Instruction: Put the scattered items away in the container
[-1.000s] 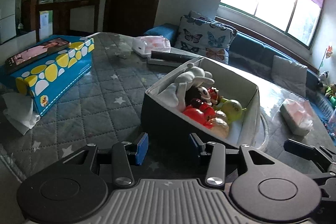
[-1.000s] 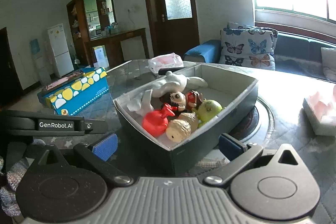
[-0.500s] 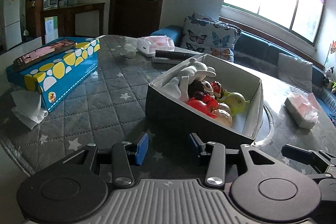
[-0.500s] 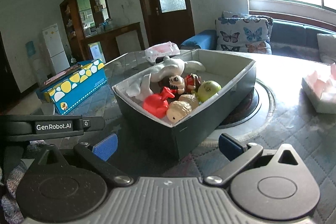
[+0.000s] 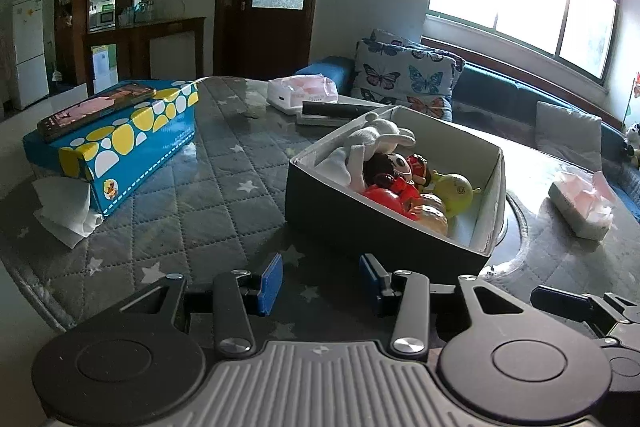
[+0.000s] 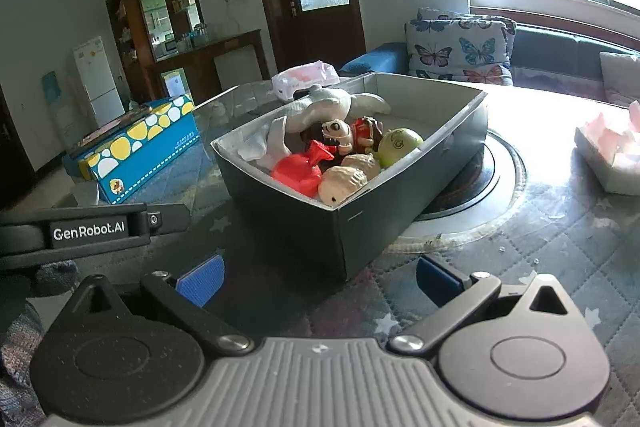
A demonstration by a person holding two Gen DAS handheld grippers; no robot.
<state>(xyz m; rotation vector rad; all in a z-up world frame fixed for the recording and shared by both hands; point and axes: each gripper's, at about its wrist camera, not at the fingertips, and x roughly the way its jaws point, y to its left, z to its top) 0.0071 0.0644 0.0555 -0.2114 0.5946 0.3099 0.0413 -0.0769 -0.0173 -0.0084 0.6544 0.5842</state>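
Observation:
A dark box with a pale lining stands on the quilted table. Inside lie a white plush, a red toy, a small doll, a green ball and a tan toy. My left gripper hangs just in front of the box's near wall, open, with nothing between its blue pads. My right gripper is open wide before the box's near corner, also empty. The left gripper's body shows at the left of the right wrist view.
A blue and yellow tissue box with a phone on top stands left, a loose tissue beside it. Tissue packs lie behind the box and at the right. A round glass turntable sits under the box's right end.
Both views have drawn back and tipped up a little, so the box sits farther off and more of the room shows. Both grippers keep the same opening and nothing was picked up.

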